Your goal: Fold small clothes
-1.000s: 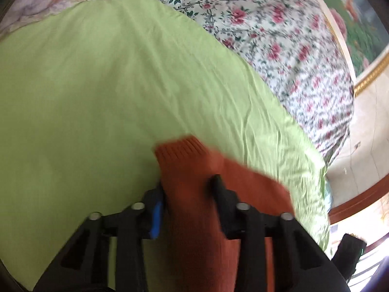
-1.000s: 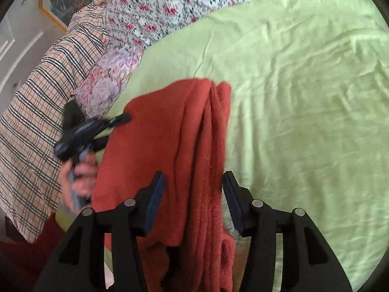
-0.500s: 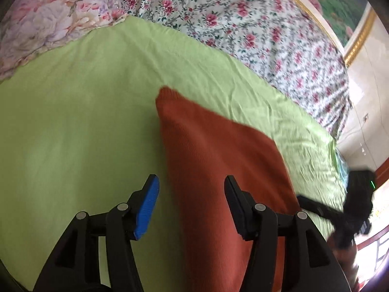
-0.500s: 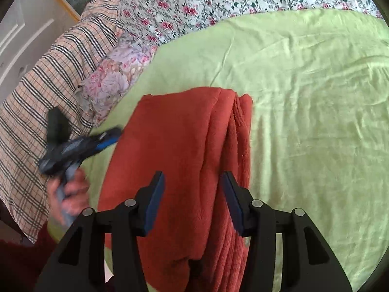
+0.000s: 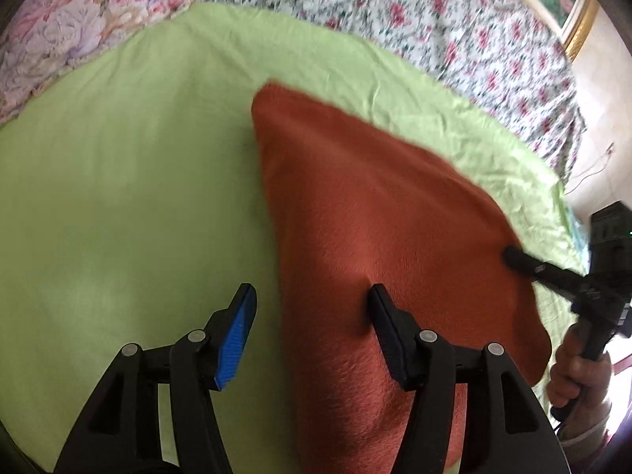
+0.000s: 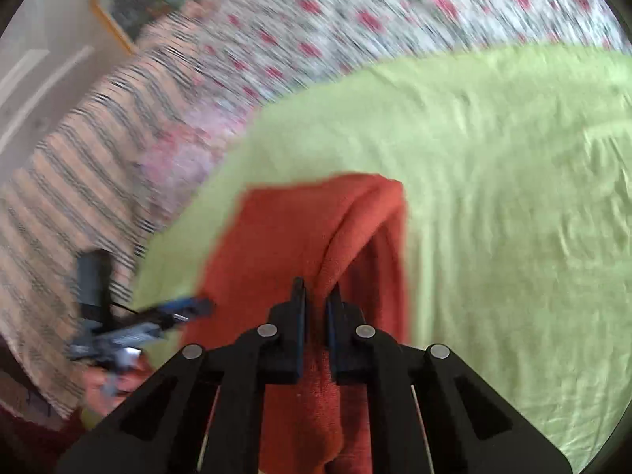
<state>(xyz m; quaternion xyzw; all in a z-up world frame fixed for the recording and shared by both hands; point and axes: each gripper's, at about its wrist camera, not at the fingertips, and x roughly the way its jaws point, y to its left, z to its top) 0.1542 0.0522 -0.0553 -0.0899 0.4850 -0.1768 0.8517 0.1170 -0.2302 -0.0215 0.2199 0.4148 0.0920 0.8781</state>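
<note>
A rust-orange knitted garment lies folded on the green sheet. My left gripper is open, its right finger over the garment's near left edge, its blue-padded left finger over the sheet. In the right wrist view, my right gripper is shut on a raised fold of the garment, which lifts into a ridge at the jaws. The right gripper also shows in the left wrist view at the garment's right edge. The left gripper shows blurred in the right wrist view.
A floral bedspread lies beyond the green sheet. A plaid blanket and a floral pillow lie at the bed's side. A framed picture hangs on the wall.
My left gripper let go of the garment, opened and drew back. My right gripper closed on a fold of the garment and is moving fast, with the view blurred.
</note>
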